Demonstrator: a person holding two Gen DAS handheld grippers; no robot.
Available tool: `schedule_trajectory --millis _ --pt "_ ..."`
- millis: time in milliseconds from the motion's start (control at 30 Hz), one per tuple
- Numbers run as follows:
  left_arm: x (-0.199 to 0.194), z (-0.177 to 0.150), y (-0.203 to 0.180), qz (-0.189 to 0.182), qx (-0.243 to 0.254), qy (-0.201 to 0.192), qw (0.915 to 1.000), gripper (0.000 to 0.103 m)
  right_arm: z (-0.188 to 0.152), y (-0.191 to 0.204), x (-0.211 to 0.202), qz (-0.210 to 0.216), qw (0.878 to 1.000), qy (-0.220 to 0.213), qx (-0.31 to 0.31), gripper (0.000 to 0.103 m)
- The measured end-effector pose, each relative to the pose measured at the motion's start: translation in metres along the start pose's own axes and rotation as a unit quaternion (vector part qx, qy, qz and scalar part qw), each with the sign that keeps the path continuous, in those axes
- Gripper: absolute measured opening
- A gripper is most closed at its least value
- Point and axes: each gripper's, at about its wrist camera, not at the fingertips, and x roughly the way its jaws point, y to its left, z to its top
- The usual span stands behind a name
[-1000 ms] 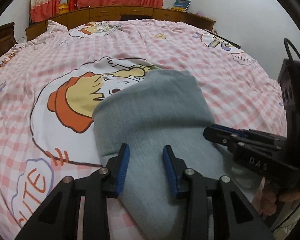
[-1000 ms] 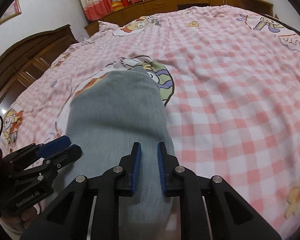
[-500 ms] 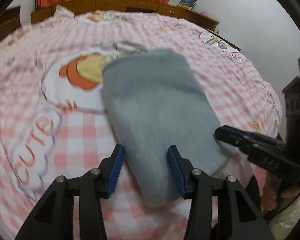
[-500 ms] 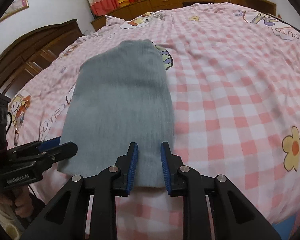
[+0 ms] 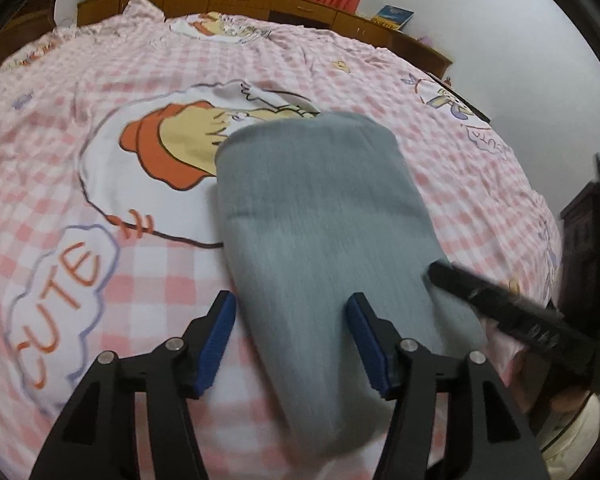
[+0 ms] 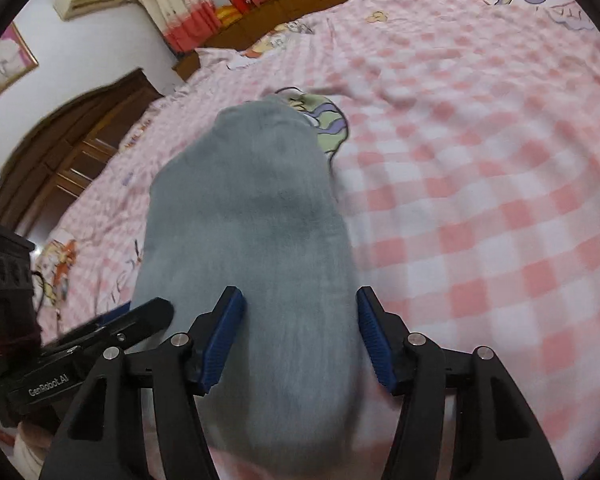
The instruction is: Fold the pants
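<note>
The pink checked bedsheet (image 5: 172, 280) carries the word "CUTE" in orange letters inside a cloud outline (image 5: 56, 284). In the right wrist view, the left tool (image 6: 112, 332) bears white lettering reading "GenRobot.AI" on its black body. The right tool's (image 5: 500, 300) lettering is blurred.

Soft even light, motion-blurred, fisheye-warped.

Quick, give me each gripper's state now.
Left gripper: open, holding nothing; the pants lie between its fingers.
Right gripper: open, holding nothing, over the pants.
</note>
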Motion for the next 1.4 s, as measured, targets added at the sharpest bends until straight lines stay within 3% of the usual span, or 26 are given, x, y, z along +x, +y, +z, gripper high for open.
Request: schedule_trajectory --millis 133,233,300,367,433,533,767,900,1033,1167,1400 --pt "0.012 0.003 0.006 -0.026 -0.026 -0.009 0.9993 0.069 0.002 -0.002 0.01 0.018 1.0 -0.011 0.013 0.059" --pt "0.022 0.006 0.007 -0.036 -0.024 -0.016 0.9989 0.07 0.002 0.0 0.004 0.02 0.999 -0.021 0.019 0.04" --pt "0.019 0.008 0.006 -0.042 -0.026 -0.023 0.9985 0.06 0.002 0.001 -0.003 0.021 0.999 -0.03 0.019 0.029" --pt "0.012 0.009 0.005 -0.047 -0.02 -0.033 0.9982 0.041 0.001 0.004 -0.011 0.026 0.999 -0.04 0.025 0.027" --pt "0.003 0.011 0.006 -0.061 -0.018 -0.039 0.9972 0.03 0.001 0.01 -0.019 0.035 0.998 -0.049 0.026 0.027" --pt "-0.011 0.014 0.007 -0.073 -0.019 -0.051 0.9959 0.027 0.003 0.03 -0.025 0.061 0.997 -0.054 0.019 0.027" --pt "-0.063 0.031 0.038 -0.037 -0.002 -0.104 0.9939 0.027 0.018 0.097 -0.001 0.082 0.994 -0.052 -0.042 0.027" --pt "-0.069 0.038 0.071 -0.01 -0.007 -0.1 0.9949 0.029 0.021 0.119 0.035 0.066 0.995 -0.031 -0.071 0.027" --pt "-0.049 0.038 0.104 0.019 -0.018 -0.072 0.997 0.031 0.013 0.127 0.065 0.029 0.994 -0.004 -0.108 0.029" --pt "-0.028 0.022 0.125 0.027 -0.044 -0.05 0.9974 0.039 0.007 0.131 0.053 0.007 0.991 -0.011 -0.135 0.031" --pt "-0.069 -0.003 0.109 0.054 -0.042 -0.08 0.9945 0.04 -0.011 0.137 0.003 -0.016 0.985 -0.04 -0.168 0.031"
